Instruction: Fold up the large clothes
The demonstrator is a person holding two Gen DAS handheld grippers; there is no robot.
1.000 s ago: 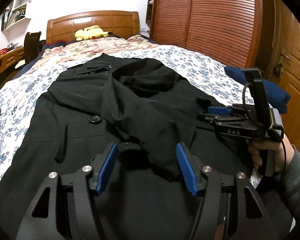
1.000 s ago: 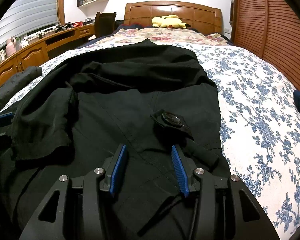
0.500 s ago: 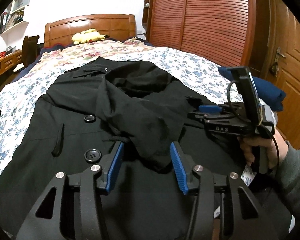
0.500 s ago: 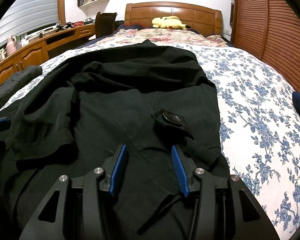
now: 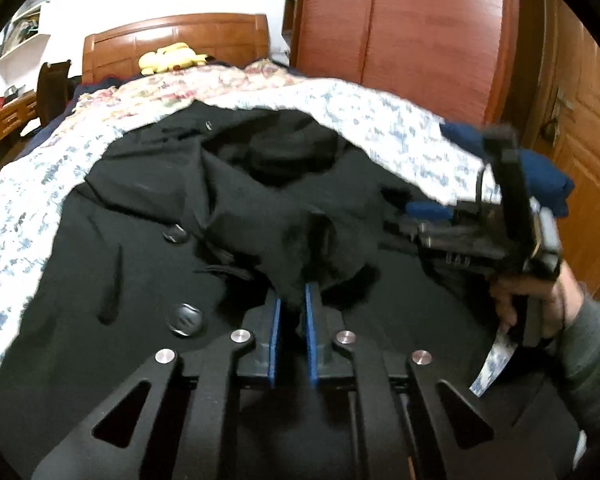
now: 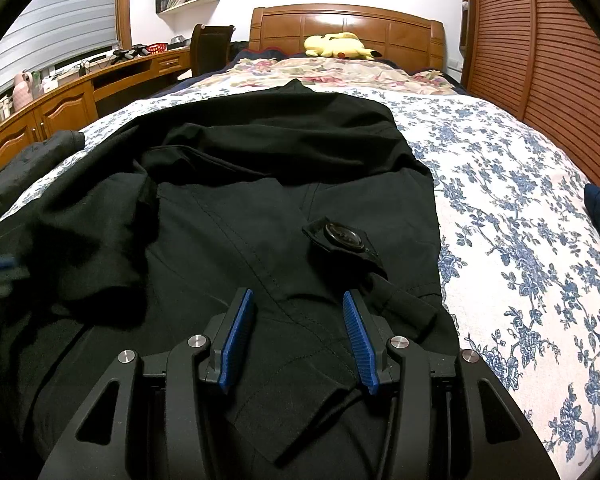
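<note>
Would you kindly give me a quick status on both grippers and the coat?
Left gripper shut on sleeve end. Right gripper open, over black coat hem. Coat flat on bed. Nothing blocking.

Big black coat [image 6: 284, 200] sprawls flat and rumpled on the bed ahead of both sets of fingers, buttons up. Its sleeve [image 5: 300, 248] drapes over the front, cuff end pinched between the left fingers [image 5: 274, 332].

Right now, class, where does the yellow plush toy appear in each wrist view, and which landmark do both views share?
Left wrist: yellow plush toy, upper left, against the headboard.
Right wrist: the toy, top centre, same spot.
Shared landmark: the wooden headboard behind the black coat.
</note>
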